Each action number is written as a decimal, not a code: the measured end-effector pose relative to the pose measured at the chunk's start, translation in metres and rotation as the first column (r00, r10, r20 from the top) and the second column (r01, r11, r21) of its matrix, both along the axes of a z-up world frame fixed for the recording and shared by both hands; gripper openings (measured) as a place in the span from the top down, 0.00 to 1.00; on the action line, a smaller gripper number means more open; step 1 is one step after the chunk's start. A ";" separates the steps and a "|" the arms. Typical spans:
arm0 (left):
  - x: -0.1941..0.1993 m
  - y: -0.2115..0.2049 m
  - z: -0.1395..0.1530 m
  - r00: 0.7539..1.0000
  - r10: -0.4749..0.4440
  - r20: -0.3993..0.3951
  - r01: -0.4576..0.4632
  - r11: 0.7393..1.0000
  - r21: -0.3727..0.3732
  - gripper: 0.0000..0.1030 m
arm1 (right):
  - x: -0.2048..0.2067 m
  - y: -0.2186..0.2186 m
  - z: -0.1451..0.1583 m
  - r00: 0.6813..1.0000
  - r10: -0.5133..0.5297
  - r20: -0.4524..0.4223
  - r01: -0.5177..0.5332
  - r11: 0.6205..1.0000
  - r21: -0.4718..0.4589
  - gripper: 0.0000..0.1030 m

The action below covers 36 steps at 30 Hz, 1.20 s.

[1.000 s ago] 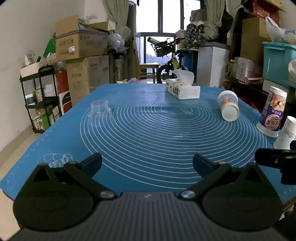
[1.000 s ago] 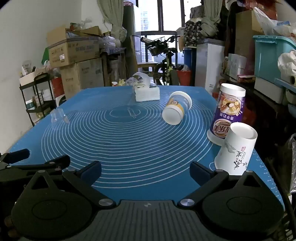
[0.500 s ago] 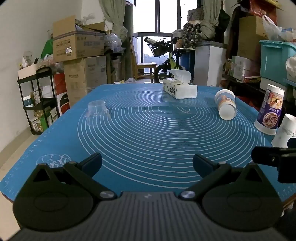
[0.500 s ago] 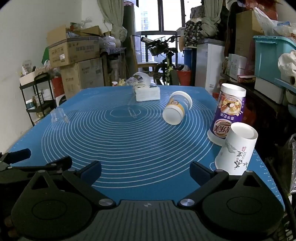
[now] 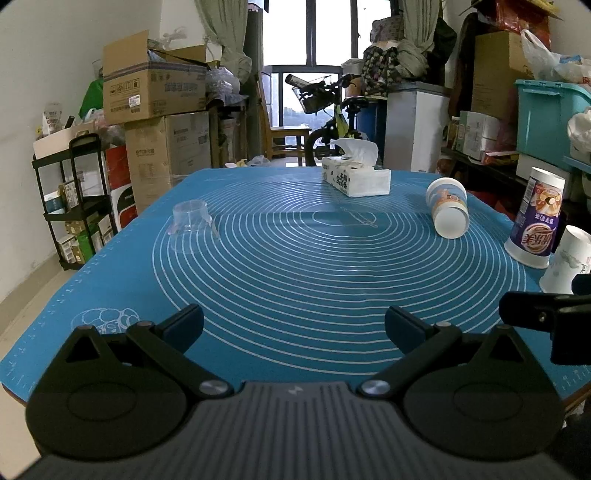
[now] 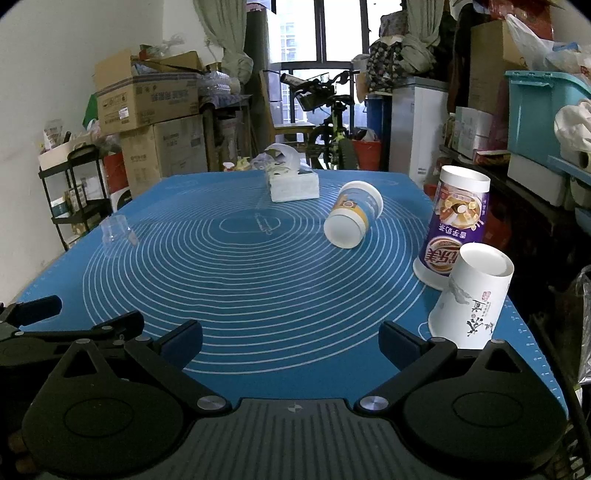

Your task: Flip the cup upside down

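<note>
A: What does the left tool (image 5: 293, 325) look like?
B: Matte black linkages, round black housings, silver pivot screws, dark blue fingertips (image 5: 184, 325), ribbed grey body.
A: The right tool (image 6: 290, 341)?
B: Identical.

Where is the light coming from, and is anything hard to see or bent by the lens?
Left wrist view: bright window backlights the room; the clear plastic cup nearly vanishes against the blue mat. Right wrist view: same blown-out window, fisheye bowing the edges, dark vignetted corners.
</note>
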<state>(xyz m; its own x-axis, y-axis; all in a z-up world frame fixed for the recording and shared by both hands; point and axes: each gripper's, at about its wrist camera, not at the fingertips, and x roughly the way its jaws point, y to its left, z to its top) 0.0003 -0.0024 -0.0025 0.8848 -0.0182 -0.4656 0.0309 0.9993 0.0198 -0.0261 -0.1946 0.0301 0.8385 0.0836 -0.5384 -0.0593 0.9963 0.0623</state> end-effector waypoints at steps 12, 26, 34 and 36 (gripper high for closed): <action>0.000 -0.001 0.000 1.000 -0.006 0.001 0.006 1.000 -0.003 0.00 | 0.000 0.001 0.000 1.000 0.002 -0.002 -0.002 1.000 -0.003 0.02; 0.000 -0.002 0.001 1.000 -0.007 0.000 0.007 1.000 -0.005 0.00 | 0.000 0.003 0.000 1.000 0.004 -0.003 -0.004 1.000 -0.008 0.02; -0.001 -0.001 0.001 1.000 -0.007 0.001 0.007 1.000 -0.006 0.00 | 0.000 0.003 0.000 1.000 0.003 -0.004 -0.004 1.000 -0.010 0.02; 0.000 -0.002 0.000 1.000 -0.007 0.001 0.007 1.000 -0.006 0.00 | 0.000 0.003 0.000 1.000 0.003 -0.004 -0.003 1.000 -0.011 0.02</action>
<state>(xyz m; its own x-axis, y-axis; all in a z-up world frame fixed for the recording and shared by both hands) -0.0002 -0.0040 -0.0021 0.8851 -0.0274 -0.4645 0.0382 0.9992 0.0140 -0.0258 -0.1913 0.0300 0.8360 0.0805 -0.5428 -0.0623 0.9967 0.0520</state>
